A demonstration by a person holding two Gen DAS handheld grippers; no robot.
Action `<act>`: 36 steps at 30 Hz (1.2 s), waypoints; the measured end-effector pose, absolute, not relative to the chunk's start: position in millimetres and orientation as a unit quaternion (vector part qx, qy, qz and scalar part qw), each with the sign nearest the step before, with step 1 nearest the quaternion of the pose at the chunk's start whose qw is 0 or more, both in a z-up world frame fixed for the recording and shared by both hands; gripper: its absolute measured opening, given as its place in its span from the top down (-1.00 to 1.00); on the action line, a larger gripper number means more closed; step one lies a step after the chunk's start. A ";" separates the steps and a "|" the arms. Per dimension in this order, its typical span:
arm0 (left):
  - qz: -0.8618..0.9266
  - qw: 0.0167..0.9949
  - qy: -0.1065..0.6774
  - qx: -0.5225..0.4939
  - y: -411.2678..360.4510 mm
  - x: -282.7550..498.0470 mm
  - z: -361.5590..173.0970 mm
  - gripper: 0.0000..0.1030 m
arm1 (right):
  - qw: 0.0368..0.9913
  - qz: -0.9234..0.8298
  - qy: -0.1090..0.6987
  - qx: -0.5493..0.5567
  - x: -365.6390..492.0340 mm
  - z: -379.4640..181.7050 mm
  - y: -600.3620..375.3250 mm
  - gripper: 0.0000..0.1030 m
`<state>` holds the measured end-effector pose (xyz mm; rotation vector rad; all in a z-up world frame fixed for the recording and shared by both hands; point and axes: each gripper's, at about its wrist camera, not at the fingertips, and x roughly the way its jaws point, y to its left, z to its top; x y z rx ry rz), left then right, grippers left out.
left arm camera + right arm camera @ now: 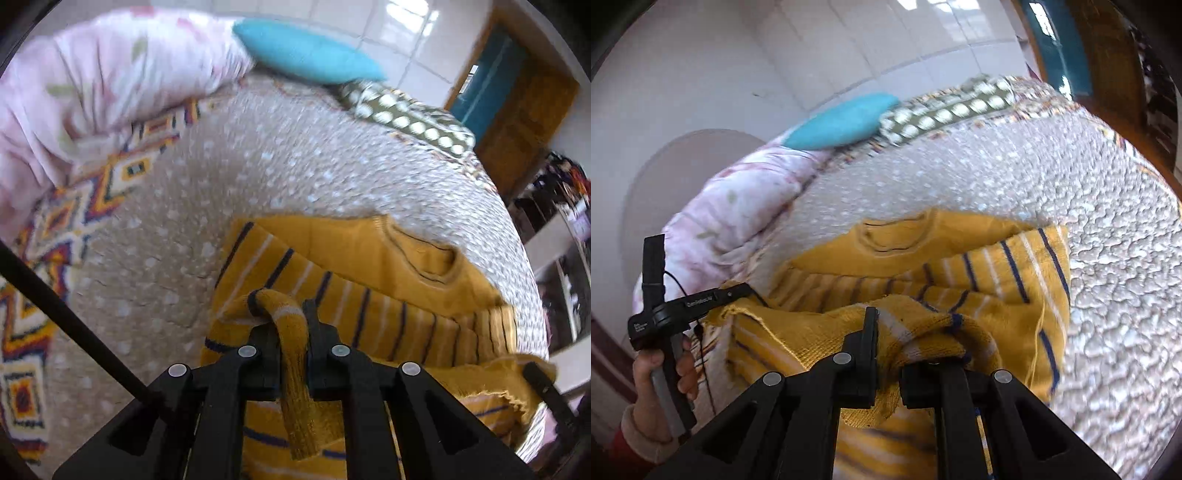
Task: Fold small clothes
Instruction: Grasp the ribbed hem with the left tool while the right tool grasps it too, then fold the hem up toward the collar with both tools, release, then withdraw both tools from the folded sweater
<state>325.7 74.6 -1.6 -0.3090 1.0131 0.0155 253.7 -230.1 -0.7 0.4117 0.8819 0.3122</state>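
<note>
Speckled bedspread (295,155) under mustard striped sweater (369,254) (pillows at twelve o'clock); left gripper (291,325) and right gripper (888,332) each clamped on knit folds.

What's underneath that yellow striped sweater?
The sweater lies on a beige dotted blanket that shows on all sides of it. Both grippers, left and right, pinch its near edge. Whatever lies directly beneath is covered.

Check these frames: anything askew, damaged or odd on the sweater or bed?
Nothing looks damaged. The mustard striped sweater lies partly folded on the bedspread, its hem lifted and bunched because the left gripper and right gripper each pinch a fold. Both frames are slightly motion-blurred.
</note>
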 end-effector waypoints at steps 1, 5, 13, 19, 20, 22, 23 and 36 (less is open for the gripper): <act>0.004 0.857 0.488 -0.164 80.2 330.3 -7.3 0.74 | 0.866 0.145 0.428 0.212 261.8 -8.3 -235.1 0.74; -0.031 0.837 0.484 -0.255 99.5 337.5 -9.3 0.30 | 0.828 0.136 0.454 0.299 291.5 -40.1 -261.1 0.61; -0.036 0.862 0.434 -0.258 122.9 309.7 19.0 -0.33 | 0.792 0.135 0.446 0.395 320.6 -59.4 -278.4 0.03; -0.015 0.887 0.416 -0.202 115.7 247.2 10.2 -0.41 | 0.799 0.098 0.422 0.417 325.1 -41.3 -292.9 -0.25; -0.002 0.891 0.415 -0.184 112.0 236.7 6.5 -0.41 | 0.804 0.087 0.421 0.410 325.0 -36.4 -295.6 -0.26; 0.013 0.898 0.411 -0.160 107.5 217.9 -2.1 -0.42 | 0.823 0.066 0.417 0.380 317.4 -22.9 -300.9 -0.27; 0.018 0.901 0.407 -0.151 105.9 207.8 -8.0 -0.42 | 0.831 0.061 0.422 0.358 310.9 -17.0 -301.5 -0.27; 0.035 0.903 0.393 -0.171 137.2 166.1 -60.9 -0.45 | 0.859 -0.023 0.510 0.033 199.4 -42.2 -271.7 -0.02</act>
